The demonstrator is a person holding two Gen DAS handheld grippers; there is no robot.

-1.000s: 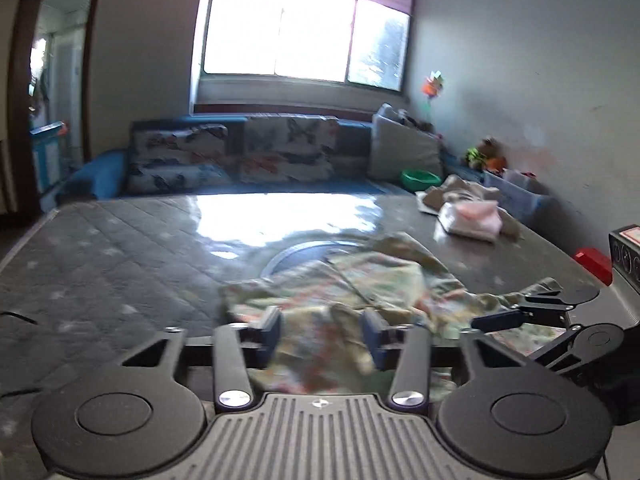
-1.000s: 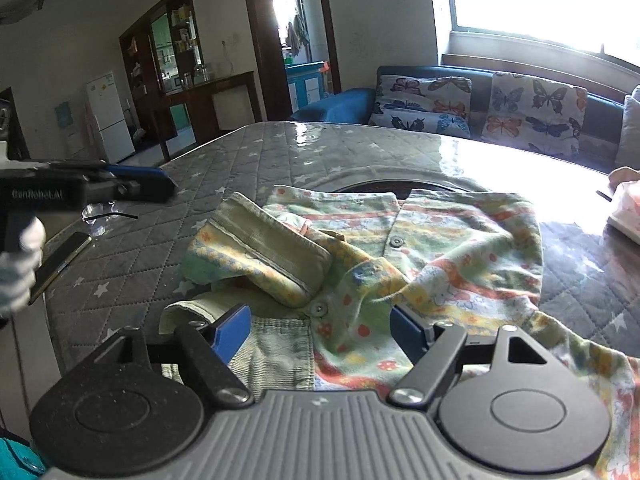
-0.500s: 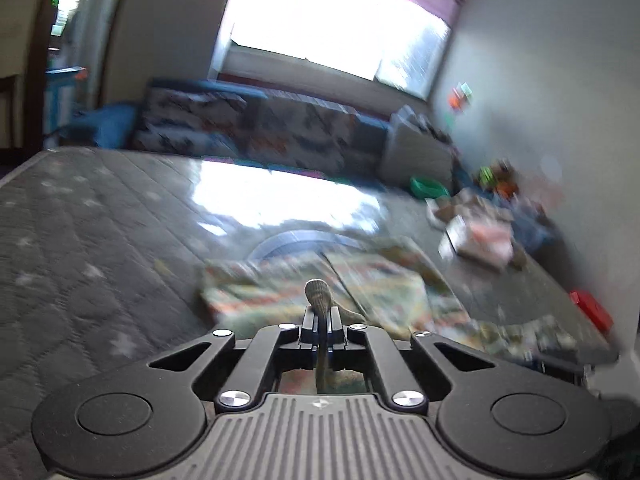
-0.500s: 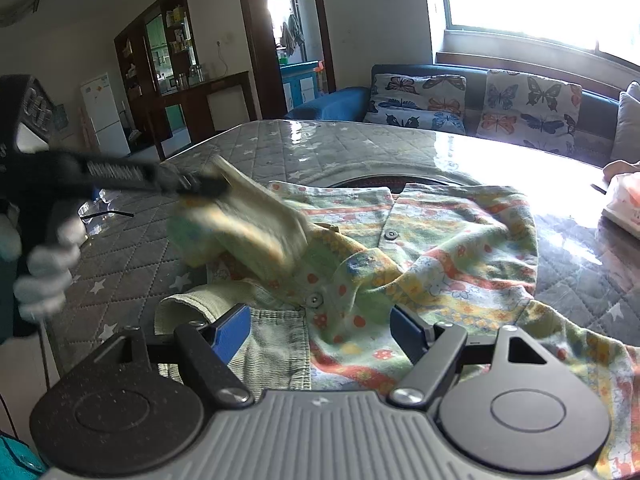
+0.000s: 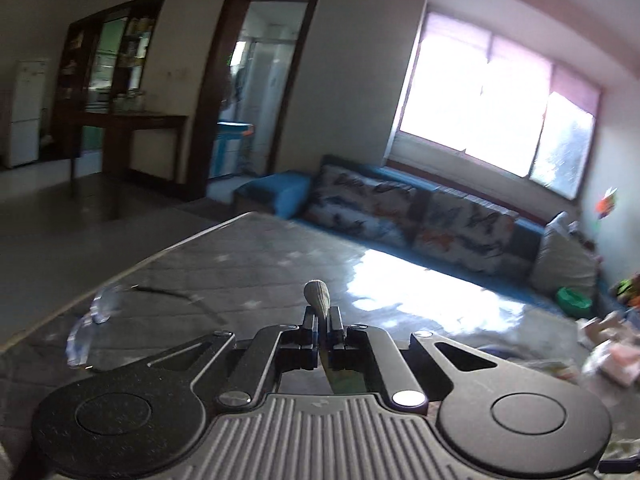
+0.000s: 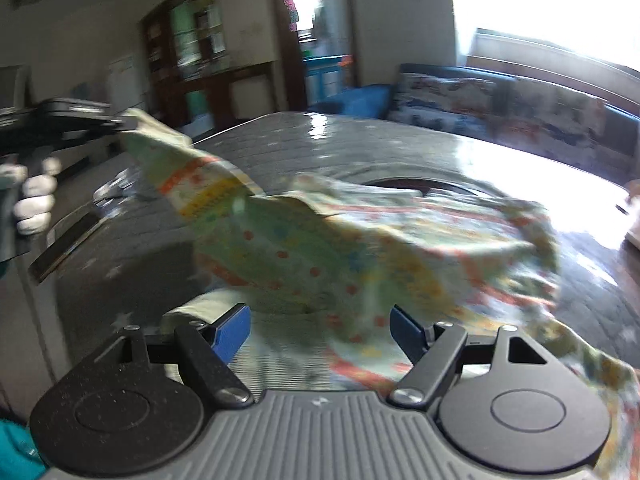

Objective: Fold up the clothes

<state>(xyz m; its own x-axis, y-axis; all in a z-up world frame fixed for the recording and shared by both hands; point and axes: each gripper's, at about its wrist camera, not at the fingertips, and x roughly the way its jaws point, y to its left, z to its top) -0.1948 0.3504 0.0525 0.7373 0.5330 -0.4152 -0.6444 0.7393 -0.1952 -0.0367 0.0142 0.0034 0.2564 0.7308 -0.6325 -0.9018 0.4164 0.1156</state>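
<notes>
A colourful patterned child's shirt (image 6: 380, 248) lies on the grey quilted table (image 6: 280, 140). My left gripper (image 5: 322, 320) is shut on the shirt's sleeve cuff (image 5: 317, 300), which pokes up between its fingers. In the right wrist view the left gripper (image 6: 116, 122) holds the sleeve (image 6: 180, 168) lifted and stretched to the left above the table. My right gripper (image 6: 320, 326) is open, its blue pads on either side of the shirt's near hem, just above the cloth.
Glasses (image 5: 92, 320) lie near the table's left edge, and a dark flat phone-like object (image 6: 64, 248) lies beside them. Folded clothes (image 5: 612, 360) sit at the far right. A blue sofa (image 5: 420, 208) stands behind the table.
My left gripper closed on the sleeve cuff, then lifted and swung it left, pulling the sleeve out straight. My right gripper stayed open over the hem.
</notes>
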